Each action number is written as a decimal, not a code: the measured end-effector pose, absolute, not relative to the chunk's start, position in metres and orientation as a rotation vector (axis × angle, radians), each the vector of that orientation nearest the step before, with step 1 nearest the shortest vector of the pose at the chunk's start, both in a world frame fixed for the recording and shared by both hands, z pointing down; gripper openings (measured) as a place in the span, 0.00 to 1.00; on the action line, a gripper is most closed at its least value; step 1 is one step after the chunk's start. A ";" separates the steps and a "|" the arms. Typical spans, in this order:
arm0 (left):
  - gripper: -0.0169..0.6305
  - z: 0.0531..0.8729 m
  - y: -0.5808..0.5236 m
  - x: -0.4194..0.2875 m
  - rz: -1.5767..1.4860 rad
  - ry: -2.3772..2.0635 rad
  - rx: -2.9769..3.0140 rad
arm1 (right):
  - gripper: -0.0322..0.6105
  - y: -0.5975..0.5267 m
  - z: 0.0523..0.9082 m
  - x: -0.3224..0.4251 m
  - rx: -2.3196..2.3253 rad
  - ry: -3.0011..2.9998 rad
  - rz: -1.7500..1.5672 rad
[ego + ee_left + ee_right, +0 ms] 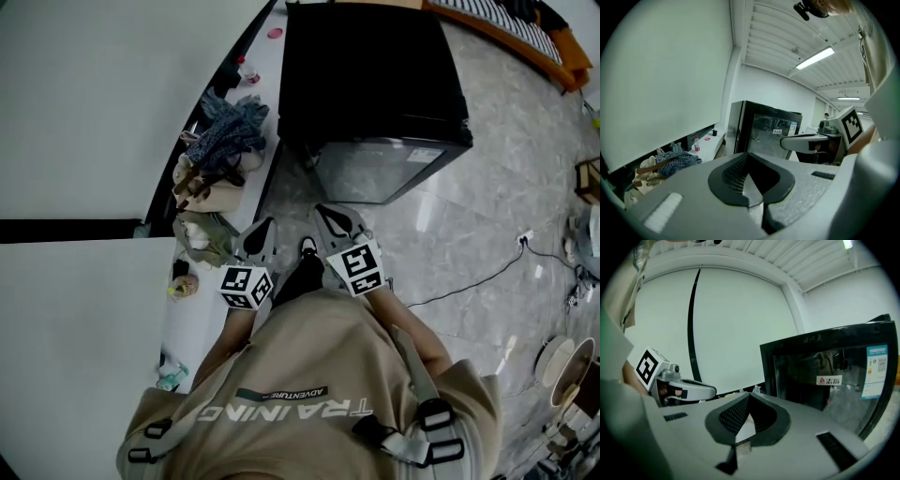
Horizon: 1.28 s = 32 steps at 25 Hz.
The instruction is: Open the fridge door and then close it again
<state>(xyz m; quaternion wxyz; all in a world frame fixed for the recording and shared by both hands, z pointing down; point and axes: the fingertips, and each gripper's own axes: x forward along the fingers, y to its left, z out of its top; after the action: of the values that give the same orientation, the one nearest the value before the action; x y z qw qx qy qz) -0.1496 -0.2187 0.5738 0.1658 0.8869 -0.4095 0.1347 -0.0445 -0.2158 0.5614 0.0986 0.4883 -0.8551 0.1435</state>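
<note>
A small black fridge (pixel 370 80) stands on the floor ahead of me, its glass door (pixel 380 169) facing me and lying flush against the body. Both grippers are held close to my chest, short of the door and touching nothing. My left gripper (pixel 260 236) has its jaws together with nothing between them; in its own view the left gripper (pixel 749 154) points at the fridge (pixel 766 131). My right gripper (pixel 336 221) is likewise shut and empty. In the right gripper view the right gripper (pixel 749 396) sits below the fridge (pixel 834 380), which fills the right side.
A white ledge (pixel 267 103) runs along the wall at left, carrying a blue checked cloth (pixel 225 131), bags (pixel 211 192) and small bottles. A black cable (pixel 469 281) crosses the marble floor at right. A couch edge (pixel 525 37) lies at the far top right.
</note>
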 end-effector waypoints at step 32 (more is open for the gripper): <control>0.03 0.598 -0.349 -0.092 0.453 -0.453 2.766 | 0.04 -0.299 0.554 -0.020 1.948 -2.165 0.497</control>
<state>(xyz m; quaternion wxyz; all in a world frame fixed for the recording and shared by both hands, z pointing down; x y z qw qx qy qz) -0.0922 -0.3487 0.5983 0.1507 0.9631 -0.1576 0.1576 -0.0197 -0.2993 0.5541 0.0933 0.6565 -0.7296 0.1675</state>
